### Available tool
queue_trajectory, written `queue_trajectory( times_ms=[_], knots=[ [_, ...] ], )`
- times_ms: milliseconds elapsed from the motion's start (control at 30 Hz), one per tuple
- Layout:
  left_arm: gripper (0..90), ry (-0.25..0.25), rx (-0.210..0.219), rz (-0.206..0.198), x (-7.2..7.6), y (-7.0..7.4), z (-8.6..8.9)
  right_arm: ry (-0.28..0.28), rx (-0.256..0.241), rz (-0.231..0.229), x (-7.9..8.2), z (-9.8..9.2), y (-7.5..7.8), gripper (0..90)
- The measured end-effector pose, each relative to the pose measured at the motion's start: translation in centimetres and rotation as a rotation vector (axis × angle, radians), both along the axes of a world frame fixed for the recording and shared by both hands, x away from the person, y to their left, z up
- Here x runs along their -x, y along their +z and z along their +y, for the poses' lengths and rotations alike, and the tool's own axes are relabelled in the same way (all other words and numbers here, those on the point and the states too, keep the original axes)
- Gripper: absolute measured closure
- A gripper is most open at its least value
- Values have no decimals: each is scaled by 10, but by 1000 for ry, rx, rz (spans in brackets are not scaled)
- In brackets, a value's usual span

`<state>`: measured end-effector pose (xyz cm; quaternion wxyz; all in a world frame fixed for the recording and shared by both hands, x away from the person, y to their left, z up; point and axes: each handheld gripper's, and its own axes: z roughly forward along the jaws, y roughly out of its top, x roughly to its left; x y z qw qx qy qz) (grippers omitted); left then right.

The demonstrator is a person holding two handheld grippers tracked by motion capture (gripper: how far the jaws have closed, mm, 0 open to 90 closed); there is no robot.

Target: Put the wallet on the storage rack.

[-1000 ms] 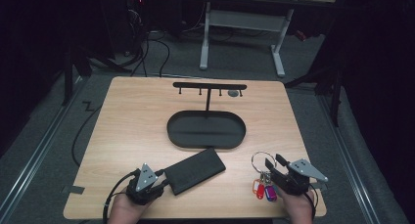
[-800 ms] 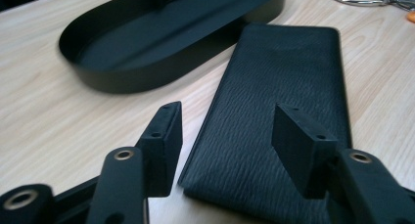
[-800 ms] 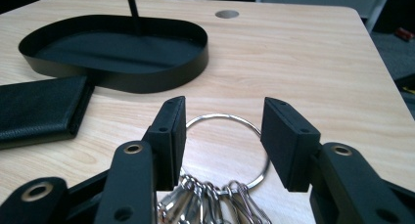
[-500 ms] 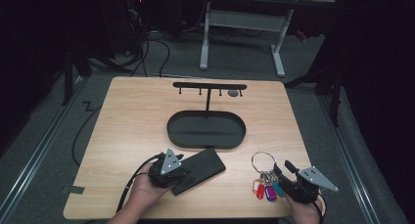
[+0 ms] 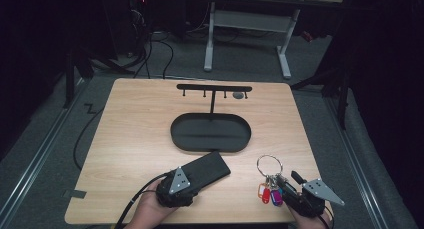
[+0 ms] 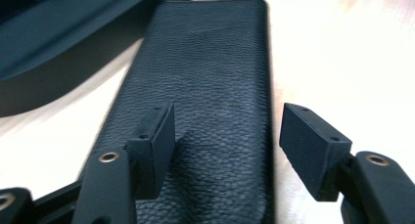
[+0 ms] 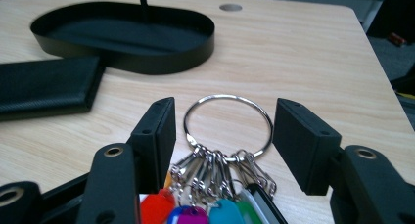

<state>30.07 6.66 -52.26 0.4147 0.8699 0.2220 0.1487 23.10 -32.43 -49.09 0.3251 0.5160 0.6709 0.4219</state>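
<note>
Tongs on the left (image 6: 222, 145) are gaping wide over a flat black leather wallet (image 6: 205, 87) lying on the bench (image 5: 130, 139); right tongs (image 7: 222, 141) are straddling, wide, a silver key ring with coloured tags (image 7: 228, 121).

Left gripper (image 6: 227, 145) over near end of black leather wallet (image 6: 215, 82), jaws spread apart. One jaw above the grained face, the other past wallet's long edge, over bare tabletop (image 6: 342, 62). Wallet flat, running lengthwise away from jaws. Dark tray wall (image 6: 58, 72) just beside wallet, strip of wood between.
</note>
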Motion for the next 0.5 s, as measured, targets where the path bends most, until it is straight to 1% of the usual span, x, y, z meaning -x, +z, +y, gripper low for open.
queue_trajectory(
  times_ms=[67, 133, 233, 300, 333, 367, 433, 467, 500],
  knots=[
    [384, -16, -13, -14, 2, 0, -2, -4, -5, -12, -1, 1, 1, 422],
    [377, -33, -29, -30, 3, -1, -4, -8, -10, -12, -3, 2, 1, 422],
    [374, -42, -63, -73, 5, -3, -7, -8, -15, 3, -10, 4, -1, 423],
    [376, -39, -92, -103, 6, -4, -9, -1, -9, 9, -12, 6, -2, 423],
    [379, -33, -108, -117, 6, -5, -10, 4, -5, 12, -13, 7, -3, 423],
    [378, -33, -112, -123, 7, -5, -10, 6, -4, 15, -13, 7, -3, 423],
    [372, -36, -132, -148, 9, -7, -11, 11, 0, 12, -12, 7, -3, 424],
    [372, -38, -150, -174, 11, -8, -12, 9, -4, 10, -12, 7, -3, 425],
    [372, -37, -158, -188, 12, -9, -13, 6, -8, 11, -11, 7, -3, 425]
  ],
)
